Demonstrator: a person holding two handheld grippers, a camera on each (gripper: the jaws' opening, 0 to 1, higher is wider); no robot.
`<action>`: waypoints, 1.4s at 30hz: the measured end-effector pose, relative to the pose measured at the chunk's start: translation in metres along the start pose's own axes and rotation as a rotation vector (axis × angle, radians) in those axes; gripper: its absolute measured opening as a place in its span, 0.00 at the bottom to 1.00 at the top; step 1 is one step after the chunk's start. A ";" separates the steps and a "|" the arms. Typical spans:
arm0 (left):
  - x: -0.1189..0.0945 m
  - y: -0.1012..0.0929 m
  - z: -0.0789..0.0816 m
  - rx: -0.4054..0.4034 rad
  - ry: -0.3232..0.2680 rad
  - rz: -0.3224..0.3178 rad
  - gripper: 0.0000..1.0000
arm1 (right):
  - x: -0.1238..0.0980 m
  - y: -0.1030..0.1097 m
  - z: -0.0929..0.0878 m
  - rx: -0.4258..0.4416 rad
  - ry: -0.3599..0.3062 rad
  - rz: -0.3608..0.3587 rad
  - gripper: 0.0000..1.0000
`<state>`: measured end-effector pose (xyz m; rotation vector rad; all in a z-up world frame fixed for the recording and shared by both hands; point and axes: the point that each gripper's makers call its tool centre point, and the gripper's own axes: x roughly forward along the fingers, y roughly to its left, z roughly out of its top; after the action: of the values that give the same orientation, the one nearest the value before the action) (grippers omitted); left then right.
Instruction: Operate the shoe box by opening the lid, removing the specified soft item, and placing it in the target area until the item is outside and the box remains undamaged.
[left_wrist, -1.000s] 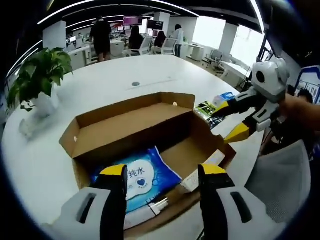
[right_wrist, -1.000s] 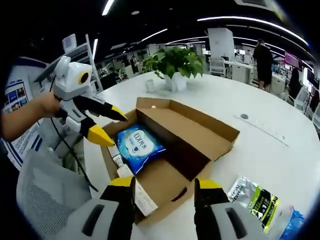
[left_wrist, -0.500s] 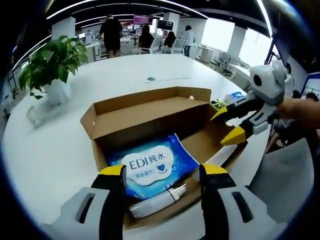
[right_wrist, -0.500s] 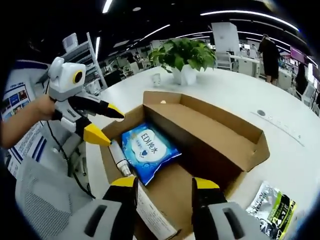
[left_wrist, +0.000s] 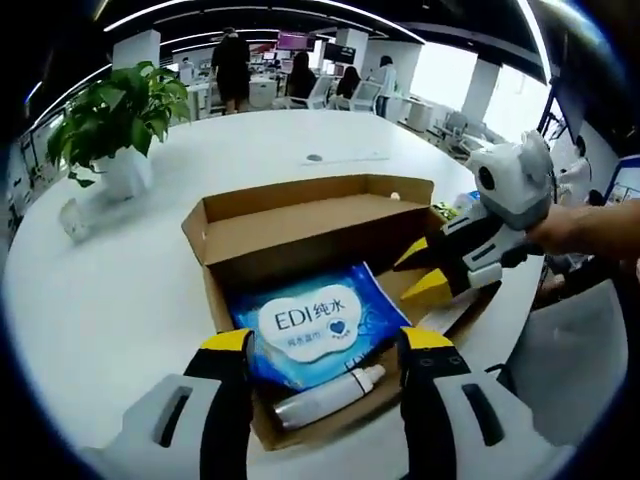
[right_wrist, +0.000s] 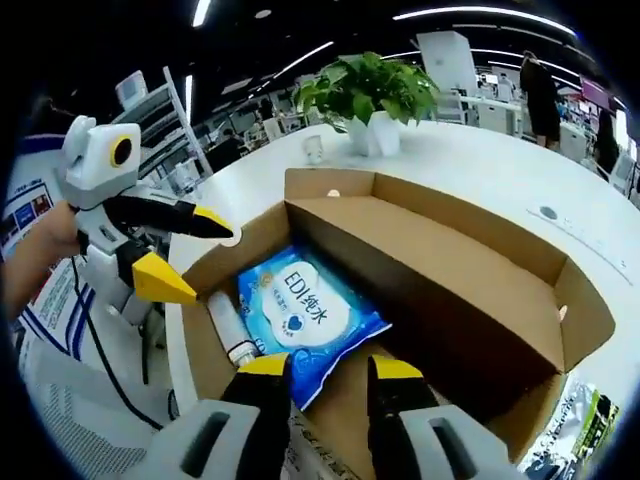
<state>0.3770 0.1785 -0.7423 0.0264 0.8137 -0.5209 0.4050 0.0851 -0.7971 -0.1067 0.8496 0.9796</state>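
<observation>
Shoe box (left_wrist: 300, 225): brown cardboard, lid folded back, on white tabletop (left_wrist: 110, 300). Inside: soft blue wipes pack (left_wrist: 315, 325), white label printed "EDI", lying flat; white tube (left_wrist: 325, 395) at its 6 o'clock edge. Left gripper (left_wrist: 325, 345): fingers wide, empty, over the box's near wall. Right gripper (right_wrist: 328, 372): fingers narrow, empty, above the pack's corner. Potted plant (left_wrist: 115, 110) at 10 o'clock.

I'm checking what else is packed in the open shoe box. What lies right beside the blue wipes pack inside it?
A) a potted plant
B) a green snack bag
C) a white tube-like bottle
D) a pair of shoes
C: a white bottle lies along the edge of the blue wipes pack inside the shoe box.
</observation>
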 end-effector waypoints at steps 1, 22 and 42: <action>0.000 0.001 0.000 -0.002 -0.001 0.001 0.58 | 0.006 0.000 -0.001 0.002 0.013 -0.003 0.26; 0.004 0.010 -0.003 -0.010 0.004 0.016 0.50 | 0.027 -0.009 -0.009 0.083 0.096 -0.073 0.00; 0.043 0.013 -0.015 0.016 0.134 0.034 0.29 | -0.011 -0.029 -0.008 0.131 0.028 -0.141 0.00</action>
<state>0.3978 0.1747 -0.7851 0.0909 0.9384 -0.4977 0.4197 0.0575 -0.8033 -0.0677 0.9177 0.7899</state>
